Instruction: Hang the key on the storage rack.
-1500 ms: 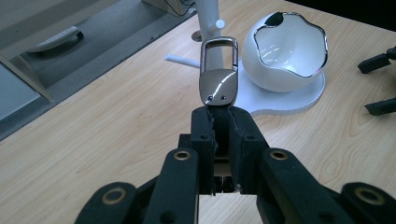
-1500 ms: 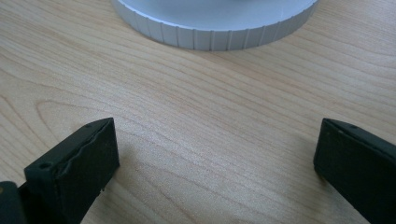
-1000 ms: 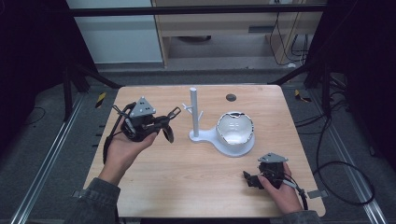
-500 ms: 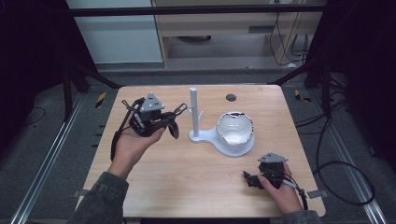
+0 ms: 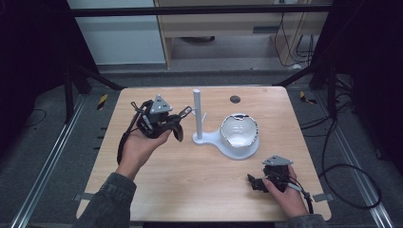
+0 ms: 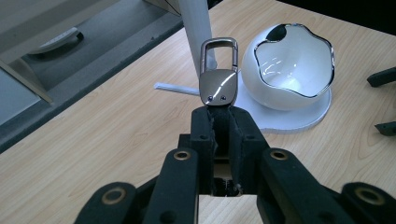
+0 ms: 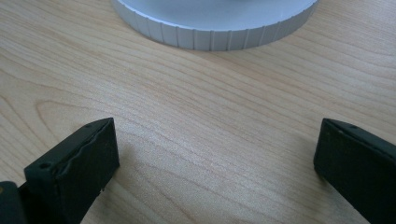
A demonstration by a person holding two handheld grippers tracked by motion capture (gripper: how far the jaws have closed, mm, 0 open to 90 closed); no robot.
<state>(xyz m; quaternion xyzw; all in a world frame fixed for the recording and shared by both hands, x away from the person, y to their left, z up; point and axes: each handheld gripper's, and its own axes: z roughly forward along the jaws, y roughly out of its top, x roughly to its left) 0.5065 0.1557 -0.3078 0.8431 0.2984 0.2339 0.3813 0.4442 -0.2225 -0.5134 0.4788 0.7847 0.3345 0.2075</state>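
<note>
Left gripper (image 5: 179, 124): clamped on keyring (image 6: 218, 83), had travelled right since a second before, clasp now just beside stand post (image 5: 197, 113); hanging on a peg judged imminent. Right gripper (image 5: 256, 183): jaws apart, empty, unmoved near table (image 5: 199, 185) edge.

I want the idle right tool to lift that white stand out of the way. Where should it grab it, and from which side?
Probably the upright post, near its middle, coming in level from the person's side. It is slim and straight, so the jaws can close across it. The bowl is wide and rounded, and the base lies flat on the table. The left tool, holding a key clip, is close by the post.
</note>
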